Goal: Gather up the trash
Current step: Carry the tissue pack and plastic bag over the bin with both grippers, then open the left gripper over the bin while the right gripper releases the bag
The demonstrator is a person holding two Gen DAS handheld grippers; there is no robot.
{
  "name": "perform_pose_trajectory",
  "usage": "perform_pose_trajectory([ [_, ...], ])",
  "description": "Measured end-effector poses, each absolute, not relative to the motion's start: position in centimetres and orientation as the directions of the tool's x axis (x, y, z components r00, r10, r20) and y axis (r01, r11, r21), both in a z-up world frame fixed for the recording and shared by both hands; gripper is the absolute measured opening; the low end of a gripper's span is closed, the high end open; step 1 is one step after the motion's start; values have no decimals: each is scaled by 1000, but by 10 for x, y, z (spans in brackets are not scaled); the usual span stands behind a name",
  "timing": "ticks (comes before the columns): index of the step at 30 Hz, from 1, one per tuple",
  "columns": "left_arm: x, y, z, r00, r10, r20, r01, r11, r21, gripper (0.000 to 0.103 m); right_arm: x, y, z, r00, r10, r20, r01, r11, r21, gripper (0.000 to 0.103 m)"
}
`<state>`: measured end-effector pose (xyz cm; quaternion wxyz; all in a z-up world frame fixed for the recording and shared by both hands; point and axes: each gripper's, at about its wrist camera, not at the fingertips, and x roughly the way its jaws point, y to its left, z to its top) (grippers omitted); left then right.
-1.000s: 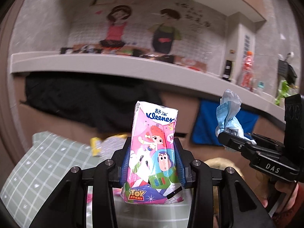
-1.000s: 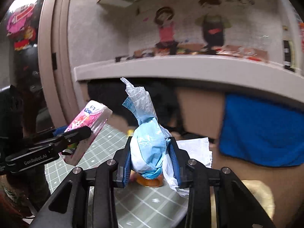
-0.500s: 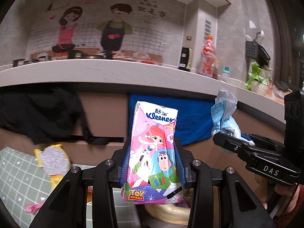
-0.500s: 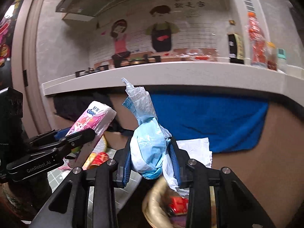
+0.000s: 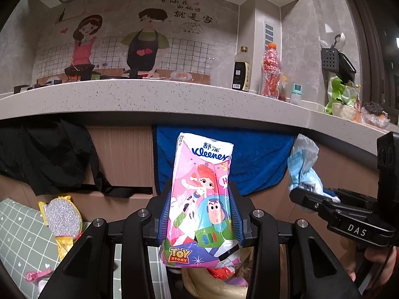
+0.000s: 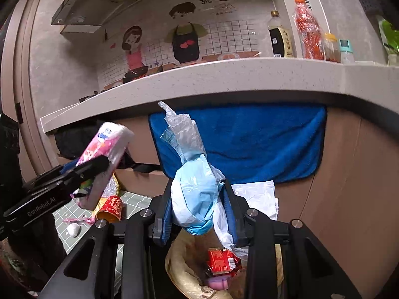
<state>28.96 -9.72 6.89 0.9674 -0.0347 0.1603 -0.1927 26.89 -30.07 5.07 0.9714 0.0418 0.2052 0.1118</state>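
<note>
Bin (image 6: 174,269) w/ red can (image 6: 220,259); left fingers (image 5: 164,214) grip tissue pack (image 5: 202,194), right fingers (image 6: 230,209) blue wrapper (image 6: 194,194).

Both wrist views sit low and close behind their own tool, facing the kitchen wall mural (image 5: 117,47) from beneath the desk (image 5: 149,97) edge. Each catches the other tool sideways, and both share the blue towel (image 6: 261,142).

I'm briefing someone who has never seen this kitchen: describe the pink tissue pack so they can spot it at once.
Find the long speckled countertop with the blue towel hanging below its edge. In front of that towel, the left gripper clamps the tissue pack upright between its blue pads. It is the only pink, cartoon-printed packet marked Kleenex and Toy Story; the right gripper beside it holds crumpled pale blue plastic instead.
</note>
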Motion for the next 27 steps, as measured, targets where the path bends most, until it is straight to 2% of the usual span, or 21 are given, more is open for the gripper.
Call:
perform_pose_trajectory([
  [20, 322, -120, 27, 835, -416, -361, 377, 909, -177, 42, 289, -320, 29, 884, 226, -409, -163, 969, 184, 32],
  [27, 342, -126, 13, 785, -475, -398, 413, 880, -237, 42, 301, -325, 19, 875, 224, -428, -147, 968, 206, 32],
])
